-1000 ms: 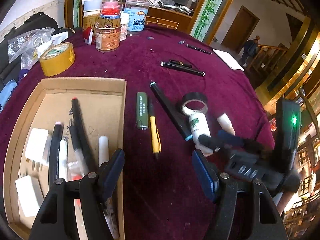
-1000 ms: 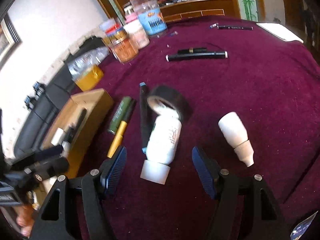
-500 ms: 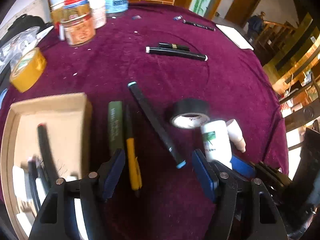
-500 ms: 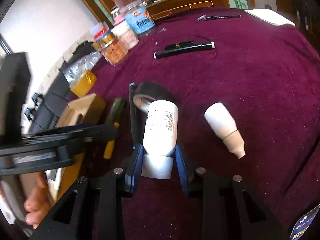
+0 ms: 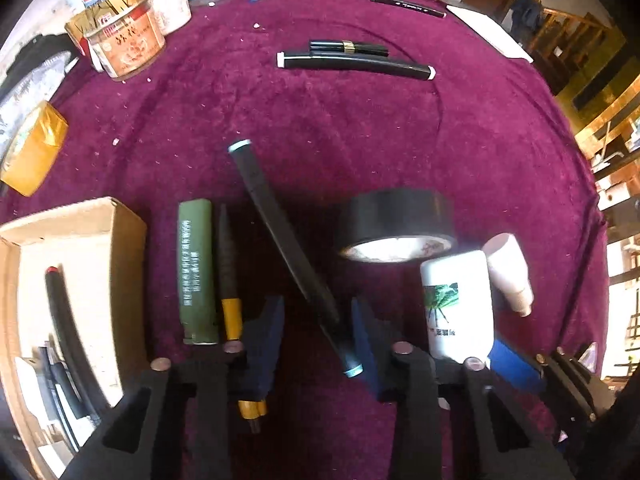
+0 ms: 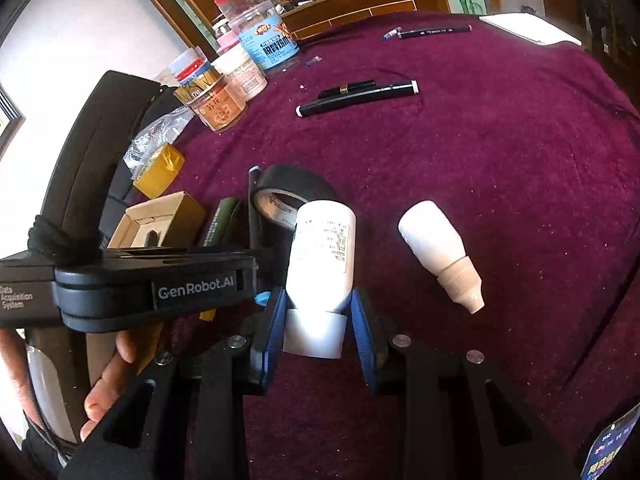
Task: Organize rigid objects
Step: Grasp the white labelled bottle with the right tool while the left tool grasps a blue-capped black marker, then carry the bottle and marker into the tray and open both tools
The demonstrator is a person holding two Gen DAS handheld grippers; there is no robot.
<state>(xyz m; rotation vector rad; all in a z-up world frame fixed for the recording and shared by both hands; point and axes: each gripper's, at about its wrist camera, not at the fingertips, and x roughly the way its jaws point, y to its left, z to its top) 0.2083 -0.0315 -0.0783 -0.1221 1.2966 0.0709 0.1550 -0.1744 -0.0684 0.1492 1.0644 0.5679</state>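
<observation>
Marker and bottle are the two things in the claws on the purple cloth [image 5: 360, 128]. The left gripper [image 5: 318, 340] points steeply down with its jaws closing; the long black marker with pale blue ends [image 5: 288, 248] runs slantwise between the blue pads, its near end close against the right-hand pad, a gap showing on the other side. Just left of this claw lie a yellow-and-black pen [image 5: 230, 280] and an olive-green tube [image 5: 196, 272], side by side, and further left stands the cardboard box [image 5: 120, 240] with pens and white pieces inside. Ahead and to the right of the claw sits a roll of black tape [image 5: 396, 220].

The right gripper [image 6: 318, 320] pinches the white bottle [image 6: 322, 256] at its cap end, both pads pressed on its sides; the bottle lies on the cloth pointing away from the claw, its far end against the tape roll. To the claw's right, apart from it, lies a small white dropper bottle [image 6: 438, 248]. To its left, a hand [image 6: 104, 384] grips the other tool's black handle. Far ahead, two black pens [image 6: 356, 98] lie together, with jars [image 6: 240, 64] beyond them.
</observation>
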